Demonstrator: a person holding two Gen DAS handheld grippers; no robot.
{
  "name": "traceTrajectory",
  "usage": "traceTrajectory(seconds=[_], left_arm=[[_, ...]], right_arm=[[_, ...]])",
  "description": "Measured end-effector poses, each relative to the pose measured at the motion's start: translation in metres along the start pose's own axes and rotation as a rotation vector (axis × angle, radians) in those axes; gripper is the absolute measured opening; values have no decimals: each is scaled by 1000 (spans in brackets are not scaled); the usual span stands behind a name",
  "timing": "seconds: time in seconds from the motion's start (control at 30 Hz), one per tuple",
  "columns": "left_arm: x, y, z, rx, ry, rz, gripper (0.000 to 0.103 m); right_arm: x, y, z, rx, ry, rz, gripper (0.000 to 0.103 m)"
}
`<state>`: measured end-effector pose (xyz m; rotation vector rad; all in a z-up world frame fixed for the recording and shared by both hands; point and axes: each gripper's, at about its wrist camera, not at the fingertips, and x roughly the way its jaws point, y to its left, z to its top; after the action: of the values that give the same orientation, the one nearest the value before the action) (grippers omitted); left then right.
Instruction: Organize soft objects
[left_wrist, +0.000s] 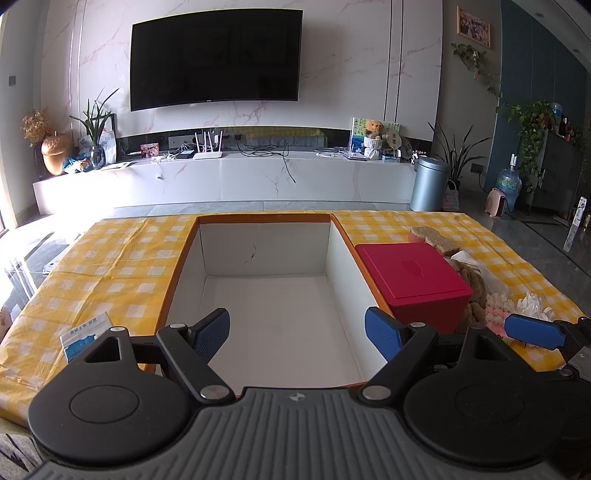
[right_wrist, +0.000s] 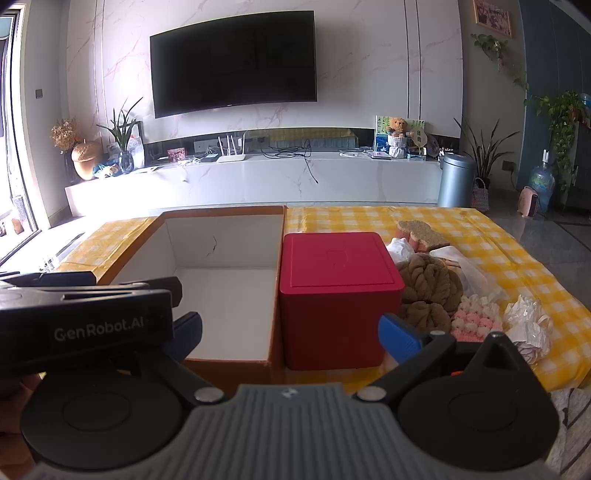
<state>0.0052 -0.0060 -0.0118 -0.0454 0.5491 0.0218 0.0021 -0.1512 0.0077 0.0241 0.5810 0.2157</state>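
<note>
The table (right_wrist: 461, 225) wears a yellow check cloth, and on it sits the open cardboard box (left_wrist: 266, 258), bare inside. Just beside it stands the red lidded box (right_wrist: 338, 291). Further right, the soft pile: brown knitted bundle (right_wrist: 430, 291), pink-and-white fluffy piece (right_wrist: 474, 321), crumpled white wrap (right_wrist: 528, 325). Left gripper (left_wrist: 297, 334) and right gripper (right_wrist: 291, 332) hover low, jaws spread wide, holding nothing.

Both grippers are held level, side by side, pointing forward. The left gripper (left_wrist: 297, 334) has its 2 blue-padded fingers (left_wrist: 210, 334) spread wide, nothing between them. The right gripper (right_wrist: 291, 334) is likewise spread and holds nothing, its left finger partly hidden behind the left gripper's body, which sits close alongside.
</note>
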Motion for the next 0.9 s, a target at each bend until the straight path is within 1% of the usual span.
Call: traceTrajectory(seconds=[0.3, 0.47, 0.57, 0.67, 0.77, 0.83, 0.9], left_arm=[[0, 1, -4, 5, 5, 1, 97], [0, -2, -6, 33, -4, -11, 97], [-2, -4, -4, 28, -10, -7, 97], [-2, -6, -5, 27, -9, 6, 97], [0, -10, -4, 35, 3, 14, 97], [4, -15, -3, 47, 17, 25, 97], [6, -20, -4, 60, 28, 26, 97]], right_arm=[[2, -1, -2, 6, 13, 6, 100], [3, -6, -3, 3, 20, 10, 100], [3, -16, -2, -1, 21, -18, 100], [3, -35, -1, 25, 33, -57, 100], [0, -52, 1, 5, 56, -81, 100], [-5, -64, 6, -20, 58, -109, 100], [-10, -81, 11, -8, 50, -140, 100]])
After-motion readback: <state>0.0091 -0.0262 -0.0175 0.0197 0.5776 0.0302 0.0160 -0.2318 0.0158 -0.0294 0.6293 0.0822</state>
